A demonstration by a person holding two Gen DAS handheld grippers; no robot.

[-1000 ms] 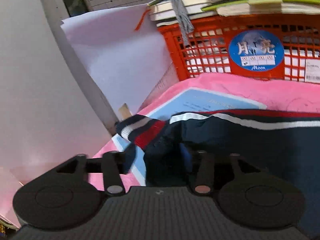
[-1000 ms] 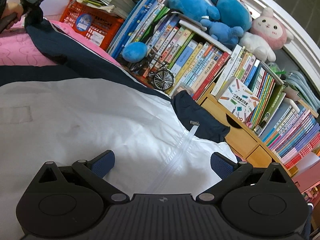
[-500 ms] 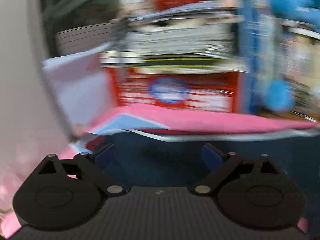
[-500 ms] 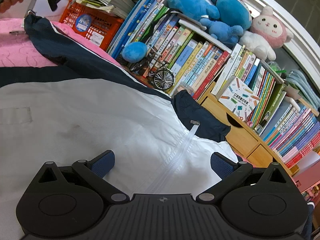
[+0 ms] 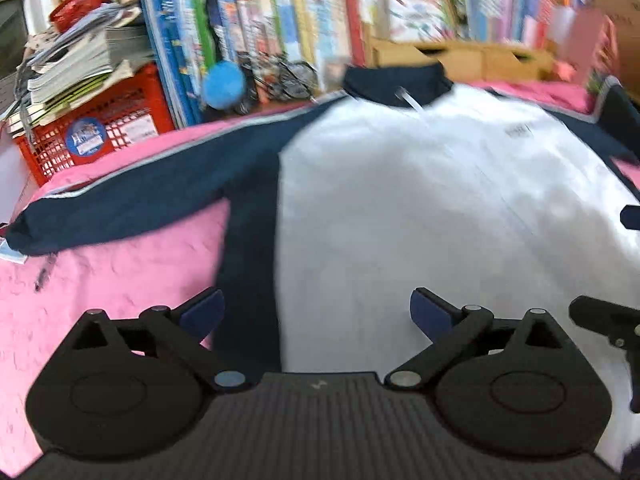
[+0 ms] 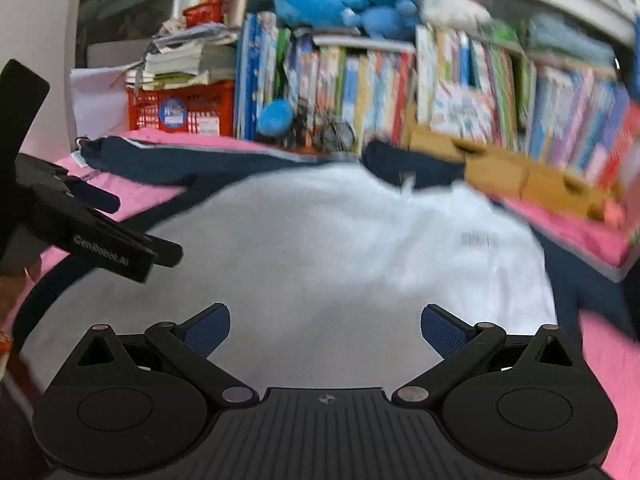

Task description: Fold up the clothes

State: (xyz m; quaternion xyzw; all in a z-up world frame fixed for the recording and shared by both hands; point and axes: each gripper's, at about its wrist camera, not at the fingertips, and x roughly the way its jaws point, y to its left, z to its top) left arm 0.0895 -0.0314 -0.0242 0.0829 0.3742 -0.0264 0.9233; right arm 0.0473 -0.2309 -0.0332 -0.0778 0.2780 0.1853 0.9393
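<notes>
A: Where is the jacket (image 5: 400, 208) lying right now?

B: It is lying spread flat across the pink bed cover (image 5: 120, 272), white front facing up, collar (image 5: 396, 80) pointing toward the far edge where the bookshelf (image 5: 280, 32) is standing. The navy sleeve (image 5: 132, 200) on the left side is stretching out toward the red basket (image 5: 92, 128) at the far left corner.

A: And the claws?

B: The left claw (image 5: 316, 312) is hovering over the near edge of the jacket, jaws wide apart, gripping nothing. The right claw (image 6: 324, 328) is doing the same a little further right, also spread apart and empty. The two are sitting close beside each other; each is showing at the edge of the other's view.

A: What is worrying you from here?

B: Both views are blurring, so the near hem is hard to place; a claw closing now may be pinching the pink cover along with the white cloth, or only the top layer, and the fold would be dragging crooked. The left sleeve is reaching near the basket and stacked papers (image 5: 80, 52), so a wide sweep could be snagging it there. With the claws this close together, they may also be knocking into each other.
</notes>
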